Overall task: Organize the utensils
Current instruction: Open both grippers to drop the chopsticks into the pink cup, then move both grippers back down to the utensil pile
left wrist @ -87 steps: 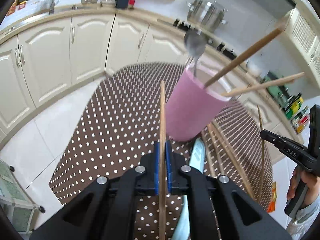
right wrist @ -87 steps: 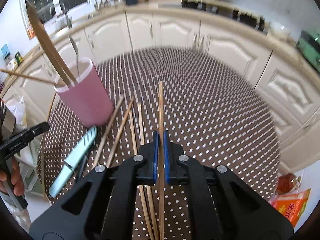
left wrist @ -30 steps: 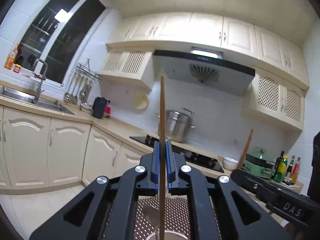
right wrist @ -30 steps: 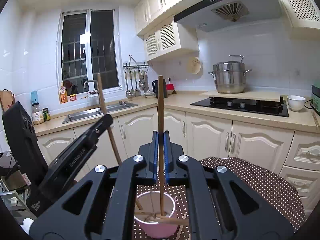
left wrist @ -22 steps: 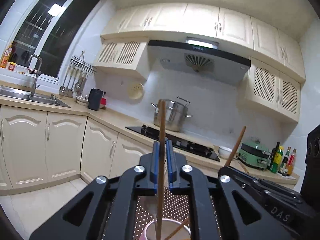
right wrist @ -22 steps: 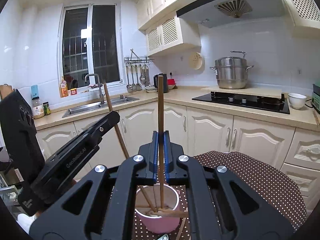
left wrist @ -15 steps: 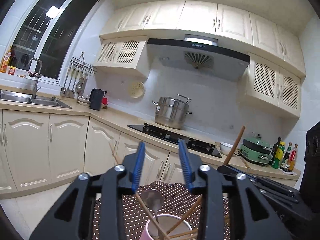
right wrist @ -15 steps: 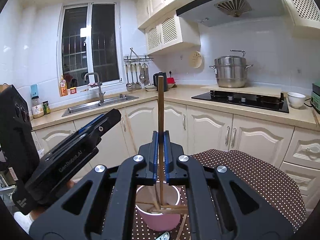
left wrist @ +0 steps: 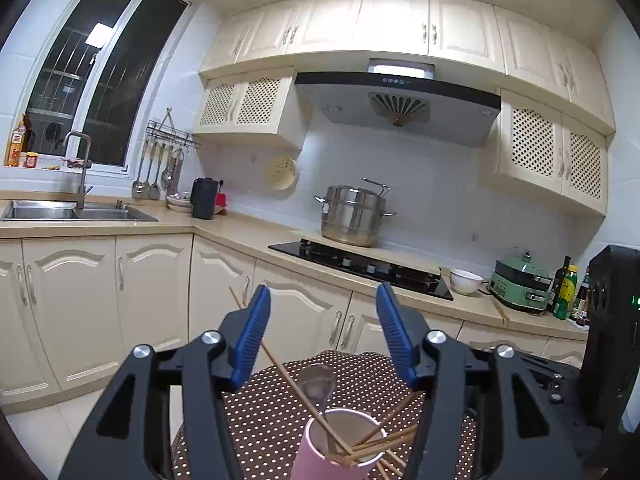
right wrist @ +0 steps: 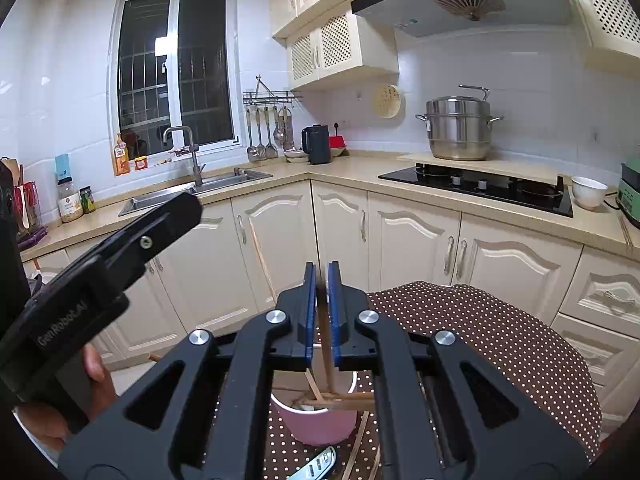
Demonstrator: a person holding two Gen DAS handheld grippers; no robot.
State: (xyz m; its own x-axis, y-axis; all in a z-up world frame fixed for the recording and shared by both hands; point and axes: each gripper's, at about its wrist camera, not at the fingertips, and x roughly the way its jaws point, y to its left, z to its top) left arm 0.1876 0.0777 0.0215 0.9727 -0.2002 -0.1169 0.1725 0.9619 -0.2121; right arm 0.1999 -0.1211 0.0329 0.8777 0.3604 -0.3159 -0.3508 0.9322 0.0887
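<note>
Several chopsticks point(left wrist: 368, 446) now lie crossed inside the pink cup point(left wrist: 320, 456), beside a metal spoon point(left wrist: 318, 380) standing in it. One more has just gone in: a second ago the left gripper point(left wrist: 322, 338) pinched a chopstick upright over the cup; now its blue pads are spread, jaws opening, nothing between them. That stick point(left wrist: 280, 364) leans out of the cup toward the left pad, free.

Right gripper point(right wrist: 321, 312): pads nearly together, with a chopstick point(right wrist: 326, 356) between them whose lower end reaches down into the cup point(right wrist: 320, 424). A slim gap shows each side of the stick, so whether the pads press on it cannot be told. A second ago the same stick stood tall above the pads; its top now sits about level with their tips. Judgement: it is sliding down into the cup or about to be let go.

Cup stands on the brown dotted cloth point(right wrist: 500, 340), directly below both grippers. On the cloth just in front of the cup: a pale-handled utensil point(right wrist: 318, 466) and more chopsticks point(right wrist: 356, 444), not yet collected. Task partly done; the loose pieces by the cup remain.

Writing: "GenRobot.AI" reads on the left gripper's body in the right wrist view, gripped by a hand point(right wrist: 76, 392). Bottle labels by the window are too small to read.
</note>
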